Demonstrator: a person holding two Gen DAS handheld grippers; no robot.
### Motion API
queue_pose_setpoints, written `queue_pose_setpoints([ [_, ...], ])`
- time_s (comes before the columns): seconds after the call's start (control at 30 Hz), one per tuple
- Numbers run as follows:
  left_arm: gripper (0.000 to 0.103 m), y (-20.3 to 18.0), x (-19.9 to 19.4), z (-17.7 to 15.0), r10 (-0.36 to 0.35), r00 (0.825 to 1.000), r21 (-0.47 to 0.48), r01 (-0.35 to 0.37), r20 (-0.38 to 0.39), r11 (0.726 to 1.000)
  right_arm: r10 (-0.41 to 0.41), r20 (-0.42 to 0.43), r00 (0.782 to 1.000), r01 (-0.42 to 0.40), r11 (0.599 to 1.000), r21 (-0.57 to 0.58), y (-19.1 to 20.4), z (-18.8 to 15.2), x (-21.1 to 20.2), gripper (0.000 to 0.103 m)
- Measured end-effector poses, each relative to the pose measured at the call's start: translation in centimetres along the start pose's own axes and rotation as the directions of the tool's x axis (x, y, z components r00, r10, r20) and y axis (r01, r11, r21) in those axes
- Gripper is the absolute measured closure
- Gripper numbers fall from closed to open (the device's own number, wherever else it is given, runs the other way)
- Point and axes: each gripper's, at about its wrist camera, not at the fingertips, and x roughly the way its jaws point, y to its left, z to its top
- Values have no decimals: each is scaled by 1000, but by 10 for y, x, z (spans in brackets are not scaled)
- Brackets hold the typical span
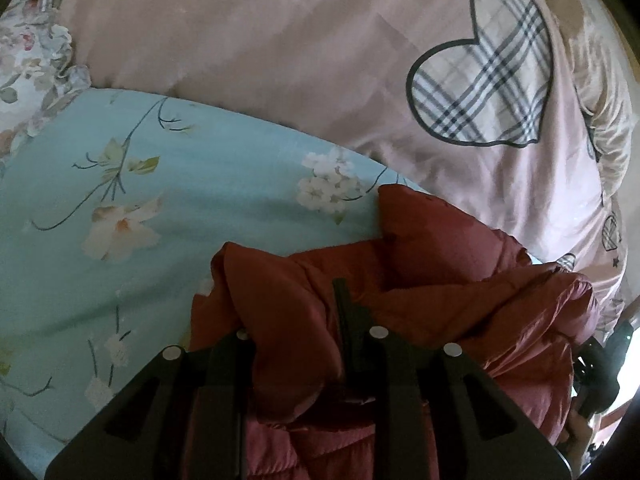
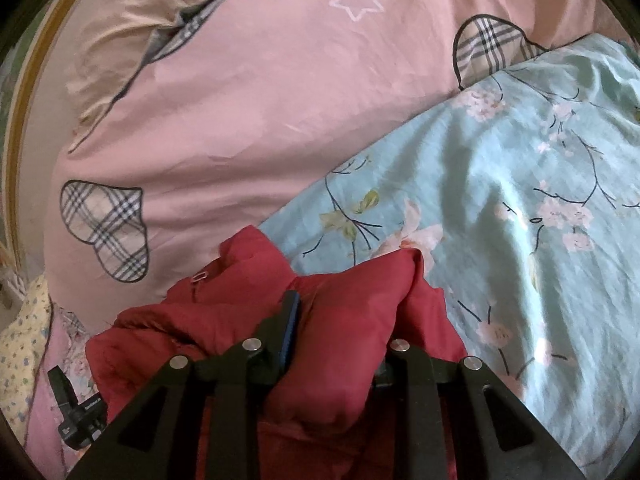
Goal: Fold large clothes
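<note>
While both grippers clamp it, jacket hangs bunched.

A: Describe the garment.

B: One dark red padded jacket, quilted, with a slightly glossy shell. It is bunched into thick folds, not flat.

A: Position?

B: It lies over a light blue floral sheet, its far edge beside a pink cover with plaid hearts.

A: Any detail?

B: The right wrist view shows a small metal ring on an upper fold of the jacket (possibly a zip pull; too small to confirm).
</note>
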Motion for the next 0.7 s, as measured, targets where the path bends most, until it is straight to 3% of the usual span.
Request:
queue_pose_setpoints([
  [0.33, 78, 7, -8, 0, -23, 1000, -16, 23, 3, 1000, -13, -18, 1000, 13, 1000, -10, 1, 3, 20, 75],
  [0.57, 59, -9, -80, -15, -11, 993, 52, 5, 117, 999, -22, -15, 1000, 21, 1000, -8, 1, 3, 21, 75],
  [0.7, 54, -25, -117, -34, -59, 985, 119, 40, 161, 992, -34, -12, 999, 34, 999, -10, 2, 2, 23, 75],
])
